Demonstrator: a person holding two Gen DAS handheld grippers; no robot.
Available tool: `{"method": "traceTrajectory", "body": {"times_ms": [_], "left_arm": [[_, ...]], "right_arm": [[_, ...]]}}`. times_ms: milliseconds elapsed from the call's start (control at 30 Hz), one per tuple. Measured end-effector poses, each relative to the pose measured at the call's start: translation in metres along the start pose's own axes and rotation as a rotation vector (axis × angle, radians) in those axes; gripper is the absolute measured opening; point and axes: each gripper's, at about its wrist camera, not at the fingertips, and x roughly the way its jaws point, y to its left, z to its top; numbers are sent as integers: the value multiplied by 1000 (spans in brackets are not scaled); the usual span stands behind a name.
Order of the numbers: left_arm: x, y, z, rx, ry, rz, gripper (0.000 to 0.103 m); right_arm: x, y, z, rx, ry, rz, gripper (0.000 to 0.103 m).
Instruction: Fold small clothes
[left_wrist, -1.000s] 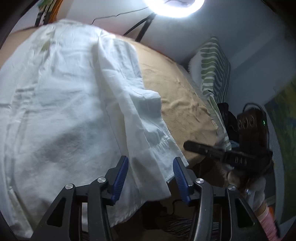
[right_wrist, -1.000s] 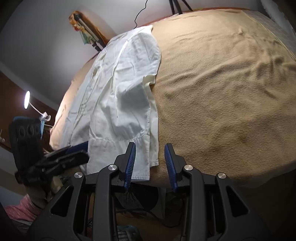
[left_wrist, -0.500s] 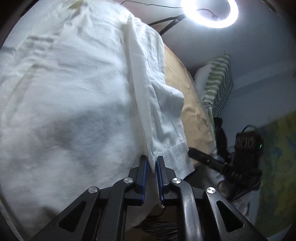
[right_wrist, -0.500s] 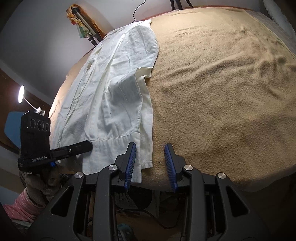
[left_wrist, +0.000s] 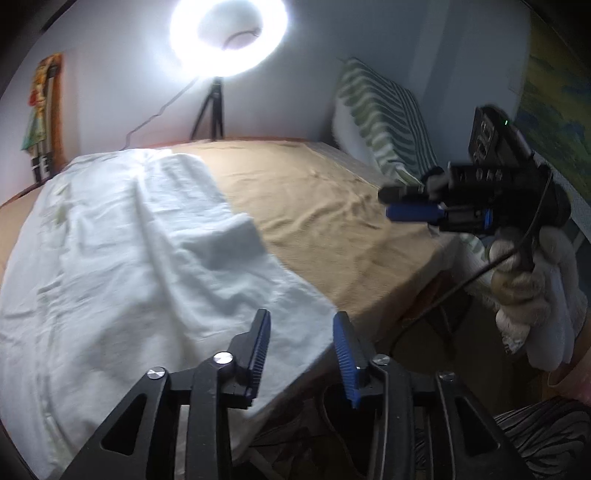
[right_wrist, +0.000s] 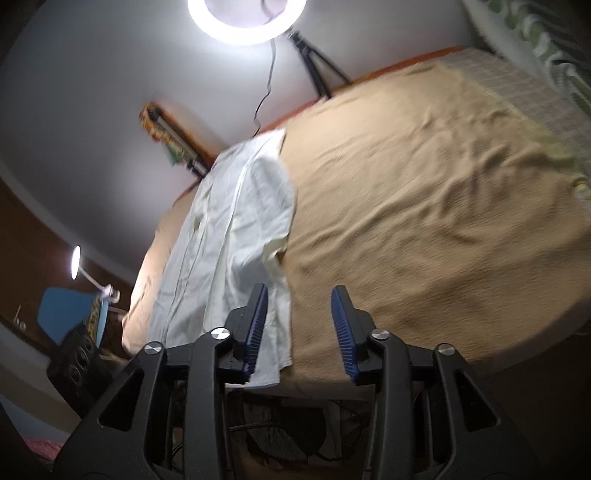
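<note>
A white shirt lies spread on the left part of a bed covered by a tan blanket, one side folded over its middle. My left gripper hovers just off the bed's near edge above the shirt's lower corner. Its jaws are opening and the pads press on nothing. My right gripper hangs over the near edge by the shirt's right hem, jaws opening, only blanket and the hem's edge seen behind the gap. In the left wrist view the right gripper is raised at the right in a gloved hand.
A lit ring light on a tripod stands behind the bed's far edge. A green-striped pillow leans at the right end. A desk lamp and a blue chair are at the far left. Cables hang below the bed's near edge.
The left gripper closed on the shirt's lower hem half a second ago, then let go, and now stands open and drawn back. Both grippers have risen, tilting so the ring light comes into view.
</note>
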Motion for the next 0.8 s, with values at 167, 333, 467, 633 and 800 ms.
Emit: {"method": "traceTrajectory", "body": {"times_ms": [167,333,467,633,800], "left_arm": [[35,-30,9,50,49,34,60],[68,-37,12,72,128,81,60],[74,-32,5,84,99,104,35],[74,1,12,-55,106,-26,5],[36,27,15,-223,18,-129,4]], "right_arm": [[-25,-28,5,89,-77,-6,42],[-27,-39,7,102,-72,-35,42],[-24,-36,5,56,-52,-60,42],[-11,-29,5,23,-26,-65,42],[9,-14,16,3,-7,-28,43]]}}
